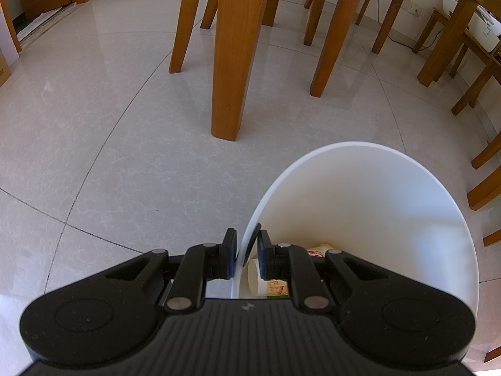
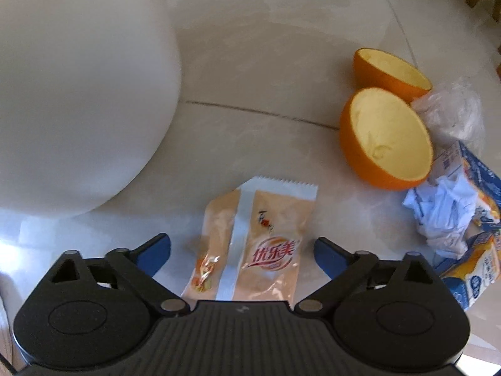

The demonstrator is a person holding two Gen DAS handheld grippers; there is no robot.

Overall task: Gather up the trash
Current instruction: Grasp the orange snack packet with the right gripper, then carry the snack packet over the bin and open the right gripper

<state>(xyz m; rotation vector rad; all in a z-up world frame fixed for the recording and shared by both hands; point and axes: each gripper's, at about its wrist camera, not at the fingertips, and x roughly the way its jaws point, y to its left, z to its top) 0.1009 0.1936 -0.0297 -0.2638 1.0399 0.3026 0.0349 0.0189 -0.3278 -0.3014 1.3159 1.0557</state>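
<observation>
Mid-collection here: the left gripper [image 1: 246, 252] has its jaws clenched on the white bin's [image 1: 369, 169] rim (cups already inside), while the right gripper [image 2: 242, 250], jaws spread wide, hovers over the snack wrapper [image 2: 269, 244] on the floor at 12 o'clock, so next it probably needs to drop and pinch.

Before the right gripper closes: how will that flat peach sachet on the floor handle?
The sachet looks like thin glossy film, so probably floppy and very light. It lies flat on the polished floor tile, so it may slide instead of lifting. The open right gripper straddles it; expect it to crumple when pinched.
</observation>
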